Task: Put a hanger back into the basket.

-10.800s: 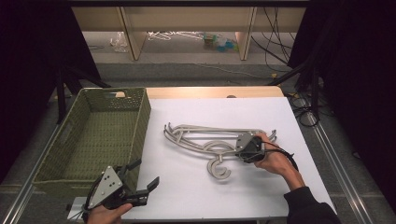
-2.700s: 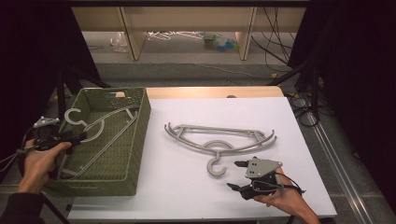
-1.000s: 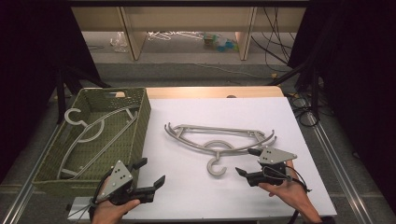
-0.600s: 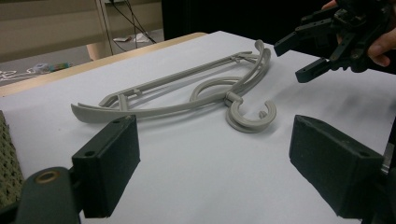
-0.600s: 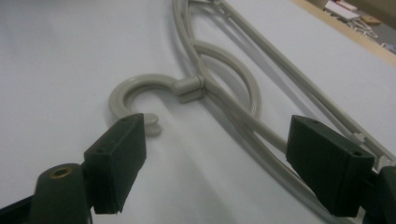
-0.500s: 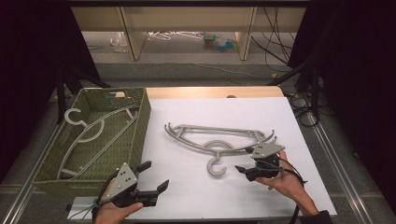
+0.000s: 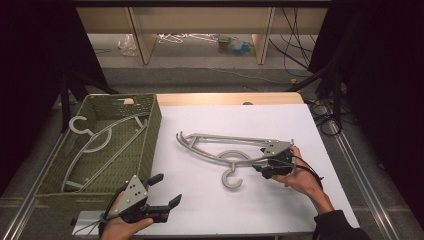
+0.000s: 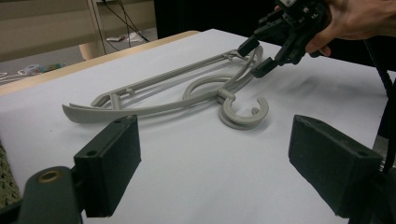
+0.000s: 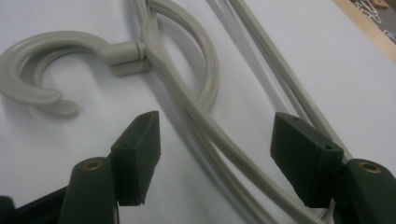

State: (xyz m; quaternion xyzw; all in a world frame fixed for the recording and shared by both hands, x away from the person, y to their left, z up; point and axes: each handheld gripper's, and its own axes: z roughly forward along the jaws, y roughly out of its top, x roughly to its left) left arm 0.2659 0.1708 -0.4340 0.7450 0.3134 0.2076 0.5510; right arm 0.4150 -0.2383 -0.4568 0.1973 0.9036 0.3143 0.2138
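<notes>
Right gripper view, hanger (image 9: pixel 205 126) between closing claw (image 9: pixel 215 158) jaws

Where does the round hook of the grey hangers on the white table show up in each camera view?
High view: the hook lies centre, left of the right gripper.
Left gripper view: hook right of centre, below the right gripper.
Right gripper view: hook upper left.
Shared landmark: the hangers' curved shoulder bar.

A green woven plastic basket (image 7: pixel 150 131) is sitting at the left edge of the white-topped table (image 7: pixel 280 120), containing one grey plastic hanger (image 7: pixel 102 142) lying tilted inside.
</notes>
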